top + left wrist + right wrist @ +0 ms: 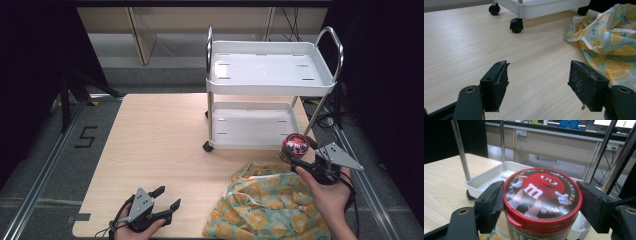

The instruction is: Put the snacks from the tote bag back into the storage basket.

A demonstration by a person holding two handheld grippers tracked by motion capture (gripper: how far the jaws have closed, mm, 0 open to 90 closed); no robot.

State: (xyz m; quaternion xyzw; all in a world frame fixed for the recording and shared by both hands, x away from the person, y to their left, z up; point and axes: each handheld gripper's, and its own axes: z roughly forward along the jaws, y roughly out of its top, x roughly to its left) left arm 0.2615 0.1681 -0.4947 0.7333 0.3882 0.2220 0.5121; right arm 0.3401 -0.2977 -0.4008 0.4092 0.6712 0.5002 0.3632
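your right gripper (296,161) has its fingers clamped on the lid rim of the m&m's candy jar (541,202), held above the surface by the lemon-print cloth (265,202), just in front of the white cart (270,75). the jar looks rigid, smooth plastic, likely slippery; grip below the lid for security. the lid shows the red m&m's character. your left gripper (162,202) rests with fingers wide, empty.

Right gripper (541,202) clamps red-lidded jar (541,195); white cart tray (491,176) probably behind.

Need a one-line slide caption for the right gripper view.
Right gripper clamps a red-lidded candy jar before the white cart.
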